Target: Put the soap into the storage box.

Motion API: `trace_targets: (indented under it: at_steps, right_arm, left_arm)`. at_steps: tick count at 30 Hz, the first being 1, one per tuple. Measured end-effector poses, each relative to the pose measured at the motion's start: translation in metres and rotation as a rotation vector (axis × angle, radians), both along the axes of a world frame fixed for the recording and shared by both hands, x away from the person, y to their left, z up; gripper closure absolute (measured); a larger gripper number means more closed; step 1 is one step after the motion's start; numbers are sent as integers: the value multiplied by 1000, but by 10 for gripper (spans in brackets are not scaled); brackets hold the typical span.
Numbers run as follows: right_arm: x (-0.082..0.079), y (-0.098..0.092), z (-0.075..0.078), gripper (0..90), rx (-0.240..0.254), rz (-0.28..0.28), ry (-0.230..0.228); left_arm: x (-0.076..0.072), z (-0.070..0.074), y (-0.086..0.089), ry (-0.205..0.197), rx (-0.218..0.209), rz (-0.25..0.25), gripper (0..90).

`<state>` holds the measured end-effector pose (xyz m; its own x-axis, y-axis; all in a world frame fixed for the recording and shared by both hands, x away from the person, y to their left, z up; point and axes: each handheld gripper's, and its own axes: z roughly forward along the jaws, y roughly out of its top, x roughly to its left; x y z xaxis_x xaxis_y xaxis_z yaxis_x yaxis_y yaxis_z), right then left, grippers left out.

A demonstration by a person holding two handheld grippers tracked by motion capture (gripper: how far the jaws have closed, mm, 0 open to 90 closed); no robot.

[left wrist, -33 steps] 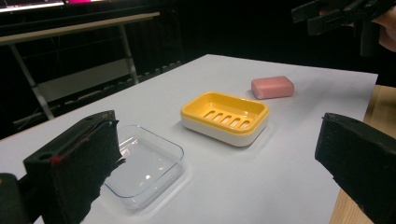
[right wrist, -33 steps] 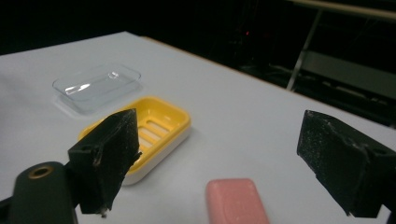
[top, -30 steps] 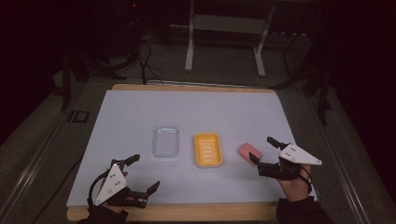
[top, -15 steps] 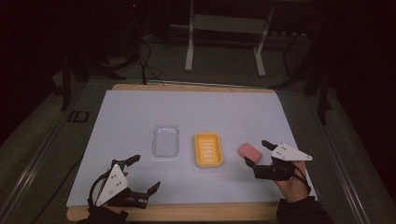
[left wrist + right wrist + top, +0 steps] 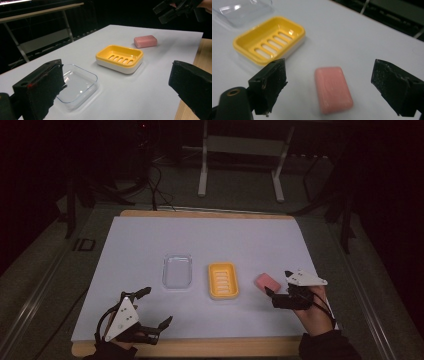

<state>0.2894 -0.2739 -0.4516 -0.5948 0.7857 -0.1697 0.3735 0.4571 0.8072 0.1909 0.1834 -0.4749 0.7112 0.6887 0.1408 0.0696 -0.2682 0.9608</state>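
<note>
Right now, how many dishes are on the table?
2. The clear dish lies left of the middle; the yellow dish lies just right of it, with the pink soap farther right.

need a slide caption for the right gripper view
Open tongs of the right gripper frame a pink soap bar lying on the white table, with an empty yellow soap dish beyond.

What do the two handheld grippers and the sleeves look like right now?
Both the left gripper and the right gripper are black-framed, each topped with a pale grey three-cornered plate. Their jaws carry rough, matte black block pads. A thin black cable loops beside the left one. The person wears dark sleeves.
</note>
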Motion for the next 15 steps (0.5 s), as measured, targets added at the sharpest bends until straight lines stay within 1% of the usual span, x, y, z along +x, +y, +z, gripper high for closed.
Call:
trace_targets:
  at_steps: [1, 2, 3, 5, 7, 8, 9, 10, 11, 13, 14, 15]
  right_arm:
    - [0, -1, 1, 122, -22, -4, 5]
    - [1, -2, 2, 122, -32, -8, 14]
    - [1, -4, 3, 122, -28, -12, 27]
    - [1, -7, 5, 122, -2, -18, 59]
    - [2, -9, 8, 122, -16, -21, 87]
    - [2, -9, 8, 122, -16, -21, 87]
    - [3, -10, 10, 124, 11, -26, 155]
    - [4, -10, 11, 124, 23, -28, 178]
    - [4, -11, 12, 124, 26, -24, 193]
    - [5, -11, 12, 124, 3, -13, 226]
    - [6, -11, 12, 124, -16, -5, 252]
    - [6, -11, 11, 124, -25, -4, 280]
  left_arm:
    - [0, 0, 0, -1, 0, -1, 7]
    - [0, 0, 0, 0, -1, -1, 6]
    - [0, 0, 0, -2, -2, 1, 6]
    - [0, 0, 0, -1, -6, 2, 6]
    - [0, 0, 0, -2, -5, 3, 6]
    - [0, 0, 0, -2, -5, 3, 7]
    - [0, 0, 0, -1, -5, 3, 6]
    - [0, 0, 0, -2, -3, 3, 6]
    - [0, 0, 0, -2, -3, 2, 6]
    - [0, 0, 0, -2, -5, 2, 7]
    - [0, 0, 0, -2, -4, 3, 7]
    - [0, 0, 0, -3, -4, 4, 7]
